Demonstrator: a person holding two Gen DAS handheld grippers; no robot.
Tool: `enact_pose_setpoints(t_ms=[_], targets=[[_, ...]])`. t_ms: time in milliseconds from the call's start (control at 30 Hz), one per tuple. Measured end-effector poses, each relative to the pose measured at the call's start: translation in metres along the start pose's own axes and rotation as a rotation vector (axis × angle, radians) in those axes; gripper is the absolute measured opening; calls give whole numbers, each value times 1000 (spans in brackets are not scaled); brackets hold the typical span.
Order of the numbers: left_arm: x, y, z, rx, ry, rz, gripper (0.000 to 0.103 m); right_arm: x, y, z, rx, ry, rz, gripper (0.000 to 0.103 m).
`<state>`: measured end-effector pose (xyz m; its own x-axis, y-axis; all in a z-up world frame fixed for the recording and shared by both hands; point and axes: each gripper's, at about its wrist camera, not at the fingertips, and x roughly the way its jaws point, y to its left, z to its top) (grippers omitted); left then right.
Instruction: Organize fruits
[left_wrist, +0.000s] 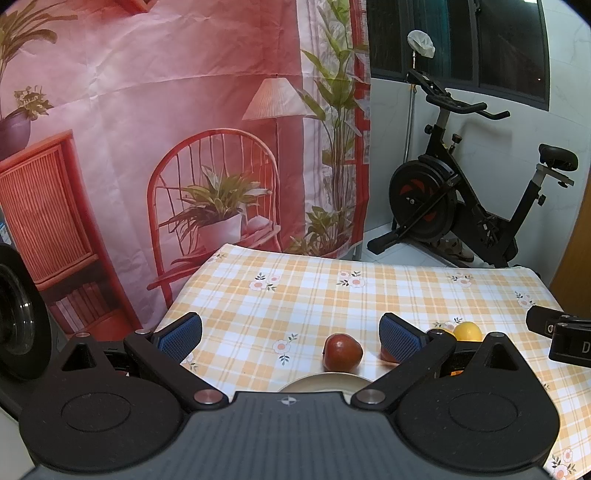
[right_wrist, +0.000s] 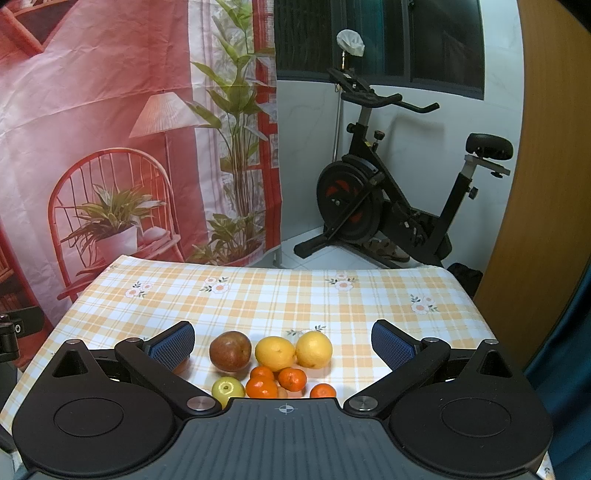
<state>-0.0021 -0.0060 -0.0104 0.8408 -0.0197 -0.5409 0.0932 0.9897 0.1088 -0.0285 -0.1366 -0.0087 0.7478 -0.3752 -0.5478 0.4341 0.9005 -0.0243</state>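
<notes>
— Left wrist view first: what does it show?

— The left gripper (left_wrist: 290, 338) hovers low over the table with the orange-and-white checked floral cloth (left_wrist: 332, 291), its blue-padded fingers (left_wrist: 179, 338) spread wide and holding nothing. Between them a round dark-red apple (left_wrist: 342, 352) lies on the cloth, just beyond the rim of a pale round plate (left_wrist: 325, 380) (most of the plate is hidden under the gripper body). A yellow lemon (left_wrist: 468, 331) peeks out behind the right-hand finger, and a black piece of the other gripper shows at the right edge.

— And the right wrist view?

— The right gripper (right_wrist: 282, 343) is also wide open and empty. The fruit sits in a loose cluster on the cloth between its fingers (right_wrist: 393, 345): a reddish-brown apple (right_wrist: 230, 350) on the left, two yellow lemons (right_wrist: 275, 353) (right_wrist: 314, 349) touching side by side to its right. Nearer the camera lie a small yellow-green apple (right_wrist: 228, 389) and several small orange mandarins (right_wrist: 261, 387), partly cut off by the gripper body.

— Does any finger touch fruit?

— Not that I can see. Behind the table hang a pink printed backdrop with a red chair and plants (right_wrist: 110, 147), and a black exercise bike (right_wrist: 388, 199) stands by the white wall.
</notes>
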Motion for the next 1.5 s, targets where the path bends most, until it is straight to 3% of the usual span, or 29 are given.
enact_pose_setpoints(t_ms=[367,633,733,967,1133,1300,1500], targets=[[12,4,3,-10,10,35,103,4,-13,-2,28,-17,24,102],[36,10,1,-4,42,-12,100,28,-41,-8,-17,-134,67,103],[45,8,-4,6,51,-49,98,44,-49,-12,-10,-103,62,103],[74,9,-14,-2,109,-47,88,73,-58,-29,-59,-80,10,103],[95,22,-25,-68,162,-110,82,90,-68,-40,-38,-61,19,103],[111,34,-34,-128,195,-122,81,103,-72,-49,-44,-38,69,103],[119,33,-40,-140,168,-203,81,112,-63,-63,-59,-12,135,103]])
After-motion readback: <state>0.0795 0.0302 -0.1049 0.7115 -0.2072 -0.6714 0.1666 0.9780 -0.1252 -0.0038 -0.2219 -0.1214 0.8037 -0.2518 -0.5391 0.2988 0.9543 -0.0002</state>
